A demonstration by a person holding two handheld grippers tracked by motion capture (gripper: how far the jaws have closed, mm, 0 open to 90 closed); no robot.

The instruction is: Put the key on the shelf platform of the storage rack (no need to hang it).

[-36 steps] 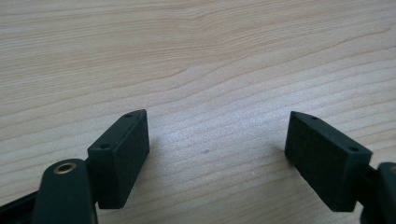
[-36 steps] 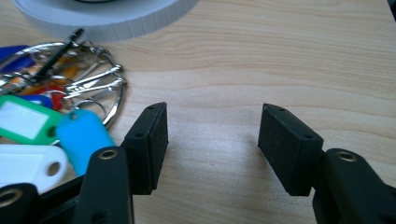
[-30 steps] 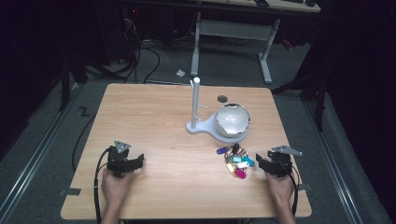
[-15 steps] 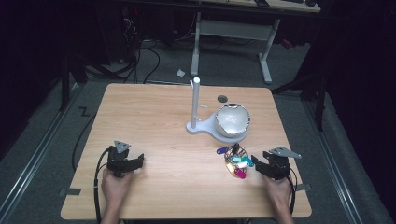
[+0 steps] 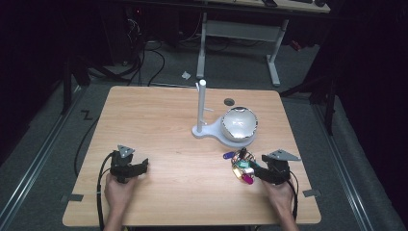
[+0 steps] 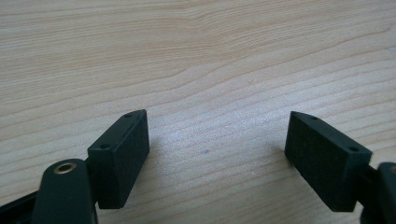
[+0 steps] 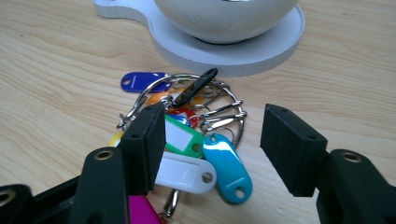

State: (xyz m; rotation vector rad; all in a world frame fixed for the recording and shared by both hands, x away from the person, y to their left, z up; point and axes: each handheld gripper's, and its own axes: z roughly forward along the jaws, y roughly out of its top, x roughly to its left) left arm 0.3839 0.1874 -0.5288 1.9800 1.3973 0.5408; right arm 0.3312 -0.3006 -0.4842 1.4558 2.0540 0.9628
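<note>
Moved leftward, right hand-held gripper (image 7: 212, 140) now straddles the key tags (image 7: 187, 140), jaws spread.

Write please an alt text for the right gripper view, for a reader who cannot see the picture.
The open right gripper hovers low over a bunch of coloured key tags on metal rings, lying on a wooden table. Just behind the bunch is the white stand base with a bowl on it.

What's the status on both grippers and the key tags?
Left gripper open, over bare table. Right gripper open, jaws astride bunch of key tags, not closed on it. Bowl stand just beyond the bunch.
</note>
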